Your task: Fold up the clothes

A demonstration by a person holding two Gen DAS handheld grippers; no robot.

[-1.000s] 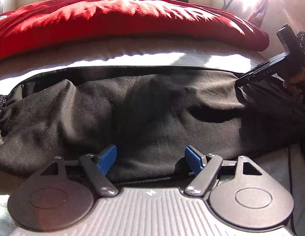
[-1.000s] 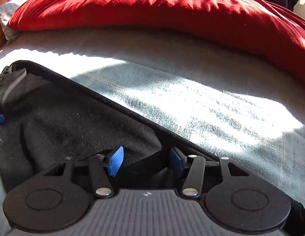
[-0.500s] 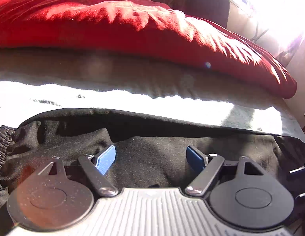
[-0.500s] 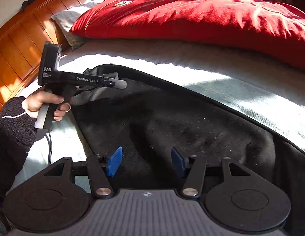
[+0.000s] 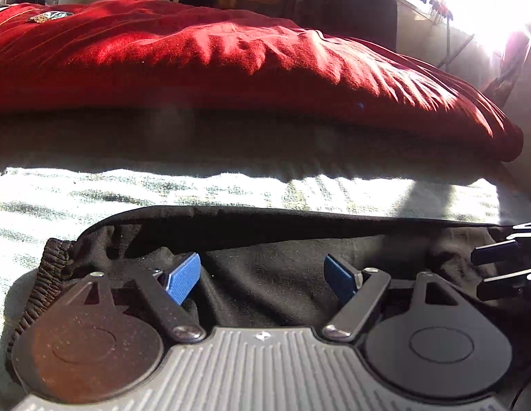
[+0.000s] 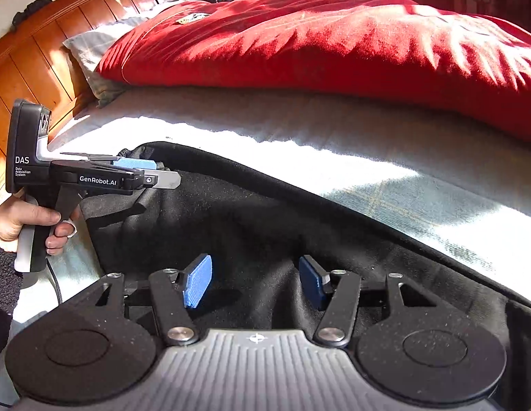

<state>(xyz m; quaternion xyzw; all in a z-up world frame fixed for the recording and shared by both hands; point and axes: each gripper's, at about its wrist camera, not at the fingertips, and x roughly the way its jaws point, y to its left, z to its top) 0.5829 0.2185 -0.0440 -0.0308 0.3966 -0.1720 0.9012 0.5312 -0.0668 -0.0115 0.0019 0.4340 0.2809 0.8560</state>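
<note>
the left gripper (image 5: 262, 279) hovers over the black fleece trousers (image 5: 282, 281) on the pale woven bed (image 5: 94, 188), fingers spread. the right gripper (image 6: 255, 281) likewise holds nothing, spread wide.

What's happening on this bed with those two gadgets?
A person is folding a black garment spread on a bed, working with a handheld tool in each hand. The left tool is over the end with the gathered elastic cuff, and the right tool is over the other end. Both are open, gripping nothing. A hand shows on the left tool's handle. A red blanket lies behind.
</note>
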